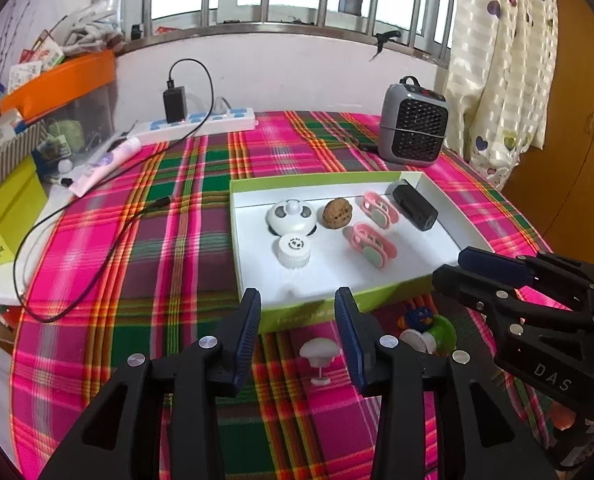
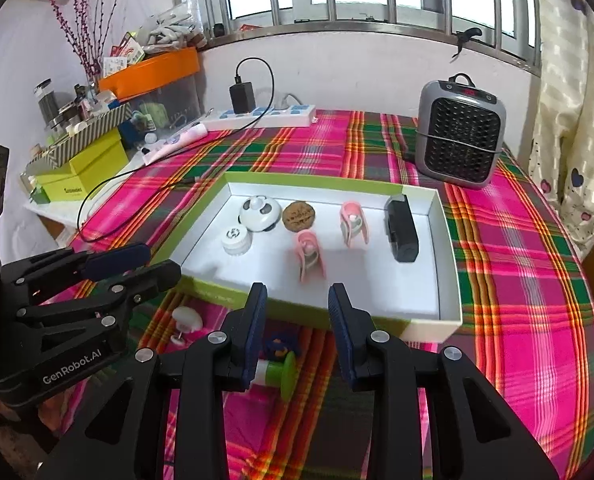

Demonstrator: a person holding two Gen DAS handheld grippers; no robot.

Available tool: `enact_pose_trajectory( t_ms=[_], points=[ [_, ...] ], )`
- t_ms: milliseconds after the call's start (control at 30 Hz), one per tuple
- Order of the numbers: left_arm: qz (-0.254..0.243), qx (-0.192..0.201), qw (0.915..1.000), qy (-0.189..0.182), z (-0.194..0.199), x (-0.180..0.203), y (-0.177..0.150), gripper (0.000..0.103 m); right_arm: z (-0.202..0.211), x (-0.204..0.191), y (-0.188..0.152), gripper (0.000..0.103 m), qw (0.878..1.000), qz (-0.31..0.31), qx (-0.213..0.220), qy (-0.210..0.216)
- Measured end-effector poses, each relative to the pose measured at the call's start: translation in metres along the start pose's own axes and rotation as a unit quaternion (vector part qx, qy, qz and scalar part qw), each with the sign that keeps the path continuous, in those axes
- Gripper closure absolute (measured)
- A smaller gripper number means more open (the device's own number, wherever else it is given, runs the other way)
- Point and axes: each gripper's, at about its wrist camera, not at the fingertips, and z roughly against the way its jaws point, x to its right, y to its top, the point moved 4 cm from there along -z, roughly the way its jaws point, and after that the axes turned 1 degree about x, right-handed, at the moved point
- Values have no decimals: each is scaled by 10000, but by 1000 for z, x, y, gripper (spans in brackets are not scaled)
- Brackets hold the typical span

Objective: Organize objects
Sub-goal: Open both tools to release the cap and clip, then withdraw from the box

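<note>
With the tray [image 1: 441,200] as landmark: six things already lie inside it, and from its left end to its right they are a white panda-faced dome [image 1: 291,216] with a small white cap [image 1: 294,251] just in front, a brown walnut [image 1: 337,213], two pink clips [image 1: 379,226], and a black block [image 1: 415,206] at the right end. Two things are left outside, on the surface just before the tray's near wall: a white mushroom-shaped piece [image 1: 319,354] on the left and a green-and-white toy [image 2: 279,372] to its right. So the sorting looks mostly done, in a gap between pickups.

The left gripper [image 1: 297,338] hangs before the tray's near-left corner, tilted down, its jaws partly open and holding nothing, the mushroom piece showing between them on the cloth below. The right gripper [image 2: 297,334] hangs before the middle of the near wall, likewise tilted down, jaws partly apart and empty above the green toy.

The next move probably calls for each gripper to drop straight down and close. The mushroom's thin stem may tip it, so gripping its cap seems safer.
</note>
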Motion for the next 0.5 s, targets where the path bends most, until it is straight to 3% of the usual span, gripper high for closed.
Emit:
enact_pose_trajectory(
  t_ms=[500],
  points=[
    [39,-62,9999,-75,8,-2,-20,65,10,-5,-27,70,9999,50,-4,-104]
  ],
)
